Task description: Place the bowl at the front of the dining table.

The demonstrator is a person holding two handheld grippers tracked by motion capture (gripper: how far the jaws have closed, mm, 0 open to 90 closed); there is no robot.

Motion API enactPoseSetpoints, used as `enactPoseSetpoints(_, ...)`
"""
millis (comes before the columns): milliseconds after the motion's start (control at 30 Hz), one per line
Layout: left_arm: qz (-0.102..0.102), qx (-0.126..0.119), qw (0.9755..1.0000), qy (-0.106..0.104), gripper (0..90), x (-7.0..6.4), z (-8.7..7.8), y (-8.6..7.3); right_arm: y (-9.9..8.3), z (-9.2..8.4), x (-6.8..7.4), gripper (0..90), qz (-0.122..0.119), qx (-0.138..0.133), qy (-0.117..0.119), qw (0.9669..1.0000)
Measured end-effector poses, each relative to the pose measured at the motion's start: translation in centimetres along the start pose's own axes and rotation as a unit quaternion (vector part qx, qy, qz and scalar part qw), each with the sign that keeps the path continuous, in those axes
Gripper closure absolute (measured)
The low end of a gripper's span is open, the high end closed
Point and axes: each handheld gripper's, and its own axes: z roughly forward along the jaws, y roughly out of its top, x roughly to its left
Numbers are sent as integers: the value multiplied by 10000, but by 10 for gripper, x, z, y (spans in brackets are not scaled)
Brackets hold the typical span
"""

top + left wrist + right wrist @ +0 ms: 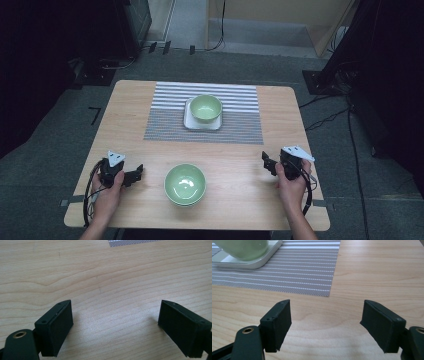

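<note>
From above, the left gripper (134,175) and the right gripper (268,163) rested on the wooden table (240,165), each well apart from the near green bowl (185,184) between them. A second green bowl (206,108) stood on a white square plate (190,122) upon the striped mat (170,117). The left gripper view showed its jaws wide apart over bare wood. The right gripper view showed its jaws also apart and empty, with the mat's corner (322,287) ahead.
</note>
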Motion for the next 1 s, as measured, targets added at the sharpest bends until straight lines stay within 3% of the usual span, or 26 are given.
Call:
enactPoseSetpoints(367,0,-1,10000,0,120,0,0,0,-8,-14,-8,234,76,-4,3,10000)
enactPoseSetpoints(1000,3,-1,10000,1,121,0,0,0,-30,-37,-30,233,132,94,-199,9997)
